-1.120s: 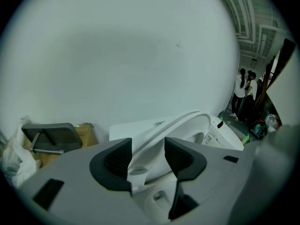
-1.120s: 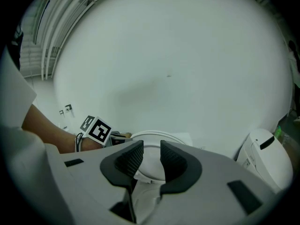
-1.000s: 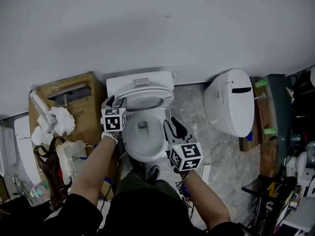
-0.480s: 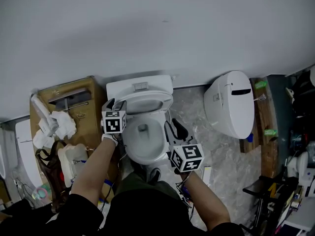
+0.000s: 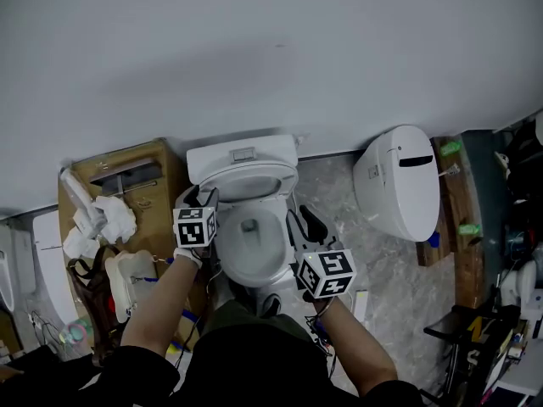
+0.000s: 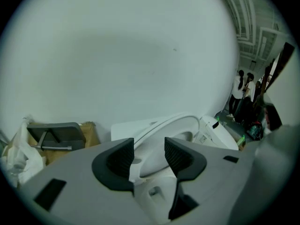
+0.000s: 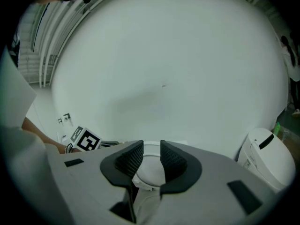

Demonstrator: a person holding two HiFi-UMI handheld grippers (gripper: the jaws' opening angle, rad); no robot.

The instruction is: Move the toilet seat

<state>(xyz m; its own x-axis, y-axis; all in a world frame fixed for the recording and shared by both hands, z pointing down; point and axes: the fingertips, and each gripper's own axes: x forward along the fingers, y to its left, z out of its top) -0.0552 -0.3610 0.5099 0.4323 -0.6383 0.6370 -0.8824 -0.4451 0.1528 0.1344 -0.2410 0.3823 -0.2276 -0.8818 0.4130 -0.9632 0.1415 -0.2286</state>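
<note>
The white toilet (image 5: 242,153) stands against the wall, its bowl (image 5: 252,248) uncovered. The toilet seat (image 5: 246,170) is a white ring, tilted up off the bowl toward the tank. My left gripper (image 5: 200,197) is at the seat's left edge. In the left gripper view the seat's rim (image 6: 178,122) runs between the jaws of the left gripper (image 6: 149,154), which are shut on it. My right gripper (image 5: 299,220) is at the seat's right side. In the right gripper view the white seat (image 7: 151,165) fills the gap of the right gripper (image 7: 152,159), which is closed on it.
A second white toilet unit (image 5: 399,181) lies on the floor to the right, with wooden boards (image 5: 454,219) beyond it. At the left are a cardboard box (image 5: 127,172), white bags (image 5: 100,217) and clutter. People (image 6: 243,90) stand far off to the right.
Both grippers have risen a little, still at the seat's two sides, and the seat stands slightly further off the bowl.
</note>
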